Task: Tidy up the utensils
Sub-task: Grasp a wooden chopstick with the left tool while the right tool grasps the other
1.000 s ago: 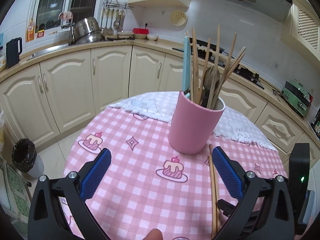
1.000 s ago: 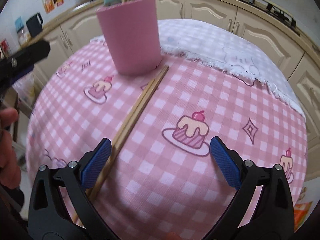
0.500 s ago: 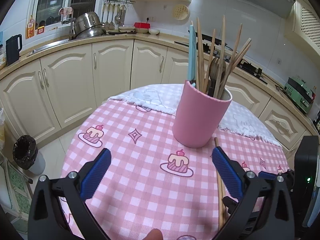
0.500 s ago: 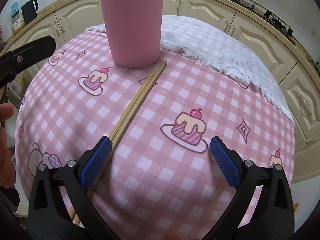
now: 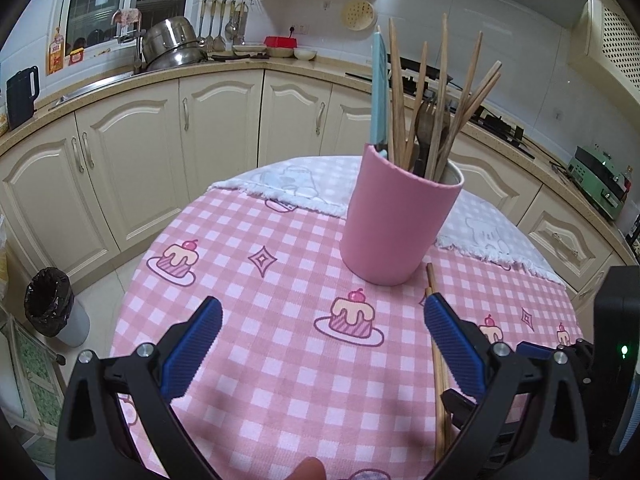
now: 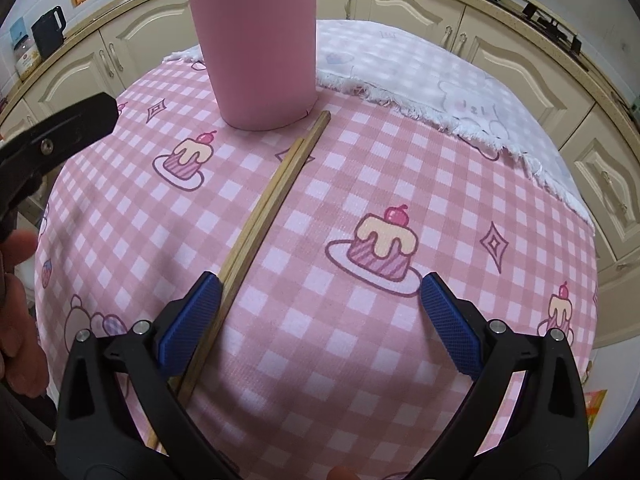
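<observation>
A pink cup stands on the round table, holding several wooden chopsticks, a dark spoon and fork, and a light blue handle. A pair of wooden chopsticks lies flat on the pink checked cloth, one end close to the cup's base. My right gripper hovers open over the near part of the table, its left finger over the chopsticks' near half. My left gripper is open and empty, facing the cup; its right finger partly covers the lying pair.
A white fringed towel lies over the far part of the table. Cream kitchen cabinets curve behind. A bin with a black bag stands on the floor at left. A hand shows at the left edge.
Both grippers have pulled back and risen a little, so the cup looks smaller and farther. The right gripper has shifted left, bringing its left finger over the lying chopsticks. Both stay open.
</observation>
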Motion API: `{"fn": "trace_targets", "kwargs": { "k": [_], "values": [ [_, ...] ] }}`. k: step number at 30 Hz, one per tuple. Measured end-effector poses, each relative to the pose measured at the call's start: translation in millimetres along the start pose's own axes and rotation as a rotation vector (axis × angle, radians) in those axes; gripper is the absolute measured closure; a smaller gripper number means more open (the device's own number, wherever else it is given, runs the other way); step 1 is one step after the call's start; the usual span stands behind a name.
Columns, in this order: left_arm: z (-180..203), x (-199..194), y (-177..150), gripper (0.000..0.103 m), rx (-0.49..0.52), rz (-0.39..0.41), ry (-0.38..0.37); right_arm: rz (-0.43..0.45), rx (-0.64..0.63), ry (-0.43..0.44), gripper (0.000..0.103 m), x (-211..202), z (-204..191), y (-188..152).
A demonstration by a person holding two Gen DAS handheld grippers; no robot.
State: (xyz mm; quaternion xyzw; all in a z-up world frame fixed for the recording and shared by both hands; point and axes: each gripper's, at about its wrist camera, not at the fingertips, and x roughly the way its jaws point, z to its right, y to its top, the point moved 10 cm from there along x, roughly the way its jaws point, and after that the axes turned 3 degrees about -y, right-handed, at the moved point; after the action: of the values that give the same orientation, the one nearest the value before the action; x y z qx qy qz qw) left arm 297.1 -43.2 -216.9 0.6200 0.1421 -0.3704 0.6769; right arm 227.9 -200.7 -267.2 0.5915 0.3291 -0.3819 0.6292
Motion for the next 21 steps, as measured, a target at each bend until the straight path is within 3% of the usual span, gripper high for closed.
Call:
{"fn": "trace_targets", "kwargs": {
  "k": [21],
  "values": [
    [-5.5,4.4,-8.6,0.004,0.003,-0.034,0.005,0.007,0.135,0.012,0.006,0.9,10.2,-4.5]
  ]
}}
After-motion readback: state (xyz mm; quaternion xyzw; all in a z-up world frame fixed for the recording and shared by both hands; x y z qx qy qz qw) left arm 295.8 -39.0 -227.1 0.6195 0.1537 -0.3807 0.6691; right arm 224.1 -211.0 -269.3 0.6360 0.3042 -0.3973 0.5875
